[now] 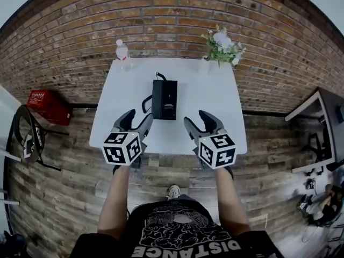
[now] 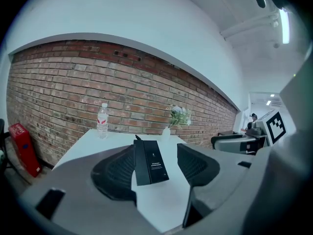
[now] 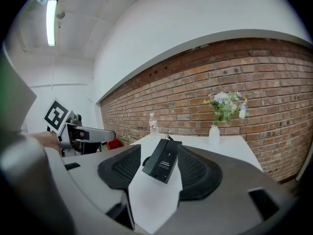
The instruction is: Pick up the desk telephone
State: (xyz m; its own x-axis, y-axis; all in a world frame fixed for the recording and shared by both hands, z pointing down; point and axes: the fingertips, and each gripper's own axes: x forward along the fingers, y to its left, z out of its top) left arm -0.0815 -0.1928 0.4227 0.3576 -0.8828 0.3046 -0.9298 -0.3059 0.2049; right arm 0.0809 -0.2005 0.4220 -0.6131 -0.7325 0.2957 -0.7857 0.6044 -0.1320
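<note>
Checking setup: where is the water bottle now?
In the head view, the water bottle stands at the white table's far-left corner, by the brick wall.

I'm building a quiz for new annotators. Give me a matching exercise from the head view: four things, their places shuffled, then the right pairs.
1 desk telephone
2 water bottle
3 flowers
4 red crate

A floor, left of the table
B table's far right corner
C middle of the table
D table's far left corner

Pairs: 1-C, 2-D, 3-B, 4-A
</note>
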